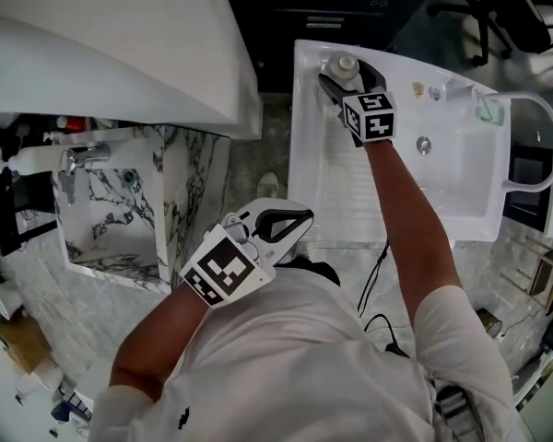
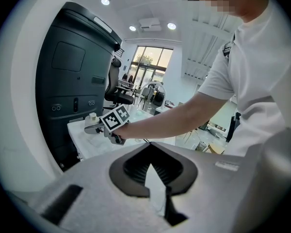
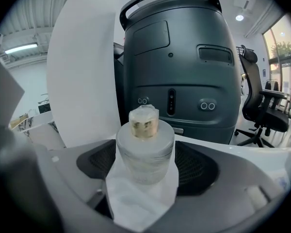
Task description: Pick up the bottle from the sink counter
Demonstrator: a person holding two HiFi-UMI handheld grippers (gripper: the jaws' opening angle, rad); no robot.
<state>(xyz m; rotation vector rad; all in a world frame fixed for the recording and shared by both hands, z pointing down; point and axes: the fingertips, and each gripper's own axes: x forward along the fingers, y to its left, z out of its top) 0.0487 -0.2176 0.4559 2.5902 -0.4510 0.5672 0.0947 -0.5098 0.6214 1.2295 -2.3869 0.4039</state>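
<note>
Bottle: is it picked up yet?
Nearly. Done: the right tool is at the bottle. In hand: its jaws look pressed against both sides of the bottle. Left to do: lifting, since the bottle seems to sit on the white counter. The left tool is shut and empty.

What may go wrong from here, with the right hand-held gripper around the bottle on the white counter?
First, the bottle looks smooth and round, and the right hand-held gripper has its jaws on either side of it; whether they press it I cannot tell, so it might slip or tip when lifted. Second, it stands near the far corner of the counter, close to the edge; a nudge might push it off.
</note>
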